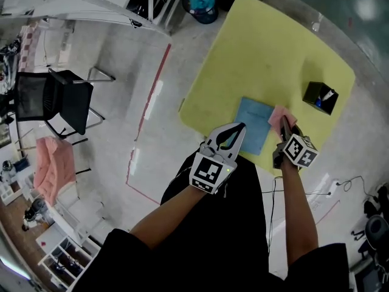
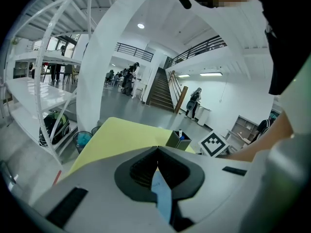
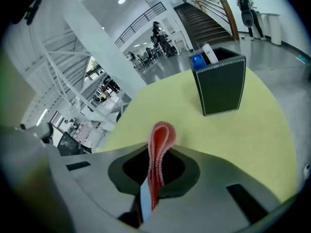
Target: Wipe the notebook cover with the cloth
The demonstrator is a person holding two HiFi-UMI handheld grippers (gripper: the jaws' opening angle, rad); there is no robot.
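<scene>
A blue notebook [image 1: 252, 126] lies flat near the front edge of the yellow table [image 1: 243, 47]. A folded pink cloth [image 1: 278, 117] rests at the notebook's right edge, and my right gripper [image 1: 284, 124] is shut on it. In the right gripper view the cloth [image 3: 162, 137] stands up between the jaws, with a sliver of notebook [image 3: 144, 199] below. My left gripper [image 1: 241, 127] is shut, its tips over the notebook's left near edge. In the left gripper view the closed jaws meet at the left gripper [image 2: 156, 151], and a strip of blue notebook [image 2: 163, 193] shows through the gap.
A black pen holder [image 1: 320, 97] stands on the table's right side, also seen as the black pen holder [image 3: 221, 84]. A blue bin [image 1: 200, 5] sits beyond the table's far corner. A black chair [image 1: 55, 99] and a pink-draped seat [image 1: 51, 163] stand on the floor at left.
</scene>
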